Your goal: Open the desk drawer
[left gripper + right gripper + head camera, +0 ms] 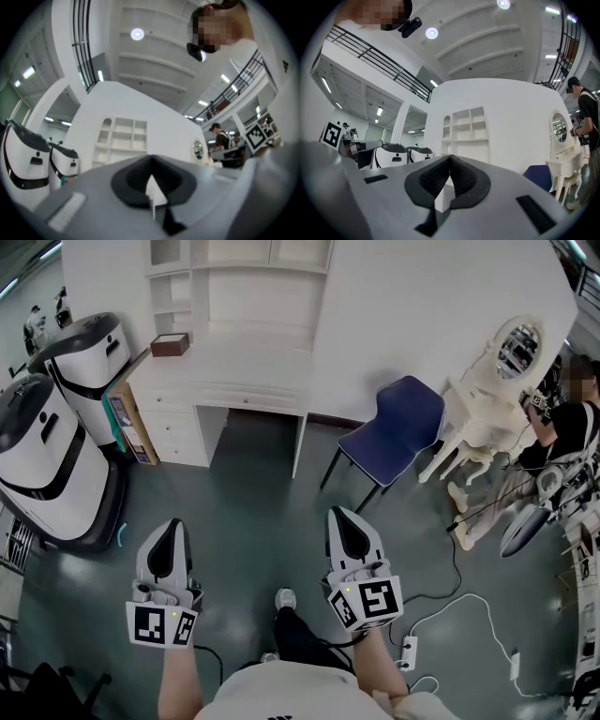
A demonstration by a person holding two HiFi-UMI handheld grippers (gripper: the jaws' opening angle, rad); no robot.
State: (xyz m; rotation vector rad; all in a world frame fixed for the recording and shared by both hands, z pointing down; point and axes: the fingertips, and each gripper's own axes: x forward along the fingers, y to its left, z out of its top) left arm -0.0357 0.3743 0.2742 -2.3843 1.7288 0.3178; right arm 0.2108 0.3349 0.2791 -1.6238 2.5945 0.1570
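A white desk (234, 371) with a shelf unit above it stands against the far wall. It has a shallow drawer (246, 399) under the top and a stack of drawers (171, 432) at its left, all closed. Both grippers hover over the dark floor well short of the desk and point at it. My left gripper (172, 524) is shut with nothing in it, and so is my right gripper (340, 514). In the left gripper view the jaws of the left gripper (151, 159) meet in front of the shelves (119, 140). The right gripper (450, 157) likewise faces the shelves (464, 131).
Two large white-and-black machines (47, 446) (89, 352) stand left of the desk, with a cardboard box (127, 418) between. A brown box (170, 343) sits on the desk. A blue chair (394, 427), a white vanity (487, 409), a person (562, 427) and floor cables (410, 648) are to the right.
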